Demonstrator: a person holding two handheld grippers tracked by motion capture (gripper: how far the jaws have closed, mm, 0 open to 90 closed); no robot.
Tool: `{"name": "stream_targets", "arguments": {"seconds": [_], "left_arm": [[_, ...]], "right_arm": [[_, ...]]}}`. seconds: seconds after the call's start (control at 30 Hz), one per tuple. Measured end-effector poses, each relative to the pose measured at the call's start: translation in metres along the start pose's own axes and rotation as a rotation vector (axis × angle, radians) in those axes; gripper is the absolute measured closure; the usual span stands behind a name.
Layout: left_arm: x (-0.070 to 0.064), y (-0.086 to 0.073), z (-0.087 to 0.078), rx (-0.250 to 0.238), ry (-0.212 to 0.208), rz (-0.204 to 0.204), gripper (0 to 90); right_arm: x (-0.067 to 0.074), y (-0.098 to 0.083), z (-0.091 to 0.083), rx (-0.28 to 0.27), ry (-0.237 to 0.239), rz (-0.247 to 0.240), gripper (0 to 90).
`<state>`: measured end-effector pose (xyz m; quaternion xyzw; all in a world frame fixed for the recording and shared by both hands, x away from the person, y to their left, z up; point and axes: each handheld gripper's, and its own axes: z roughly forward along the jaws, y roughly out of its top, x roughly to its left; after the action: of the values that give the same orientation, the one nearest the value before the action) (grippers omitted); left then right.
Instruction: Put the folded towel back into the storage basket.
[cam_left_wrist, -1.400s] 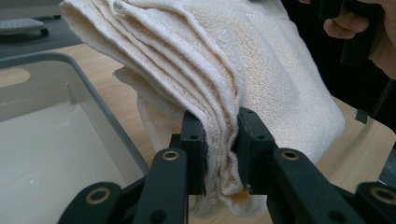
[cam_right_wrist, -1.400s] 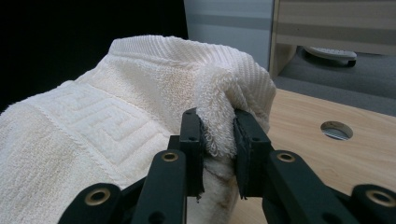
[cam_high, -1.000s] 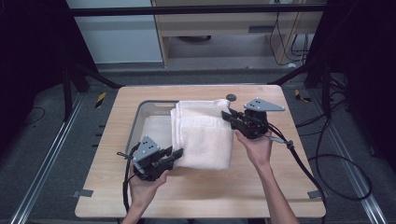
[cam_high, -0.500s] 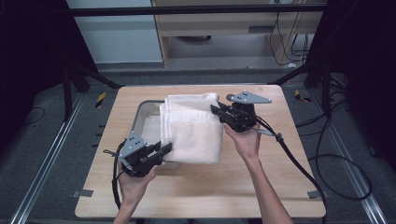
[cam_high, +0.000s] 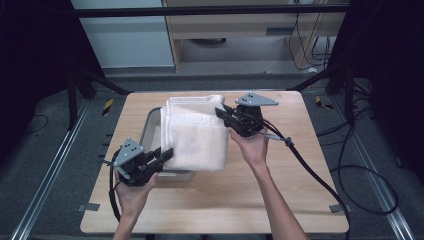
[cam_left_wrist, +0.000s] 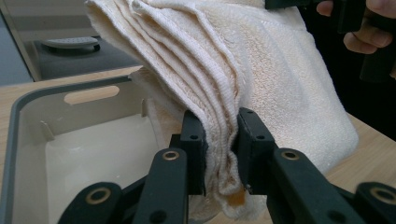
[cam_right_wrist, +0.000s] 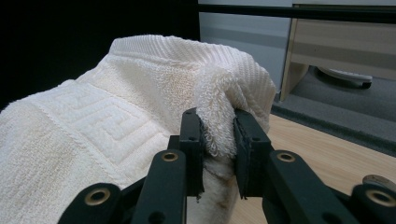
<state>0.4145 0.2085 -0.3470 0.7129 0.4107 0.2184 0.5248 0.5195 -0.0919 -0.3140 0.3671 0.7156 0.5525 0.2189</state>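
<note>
Towel (cam_high: 195, 131), folded and cream, hangs over the grey tub (cam_high: 151, 131); my left gripper (cam_high: 162, 156) and right gripper (cam_high: 223, 116) each pinch its edge.

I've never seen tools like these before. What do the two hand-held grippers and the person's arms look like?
Both the left gripper and right gripper are black, each with two flat jaws on linked arms with round pivots. Each carries a grey three-cornered plate on top and trails a black cable. The person's forearms are bare, no sleeves in sight.
</note>
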Motion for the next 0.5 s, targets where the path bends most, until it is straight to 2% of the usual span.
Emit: {"name": "stream_targets", "arguments": {"seconds": [0.5], "left_arm": [[0.019,0.001,-0.008,-0.002,0.049,-0.020,73.9]], "right_arm": [[0.013,0.010,0.024,0.002,0.015,-0.012,75.6]]}}
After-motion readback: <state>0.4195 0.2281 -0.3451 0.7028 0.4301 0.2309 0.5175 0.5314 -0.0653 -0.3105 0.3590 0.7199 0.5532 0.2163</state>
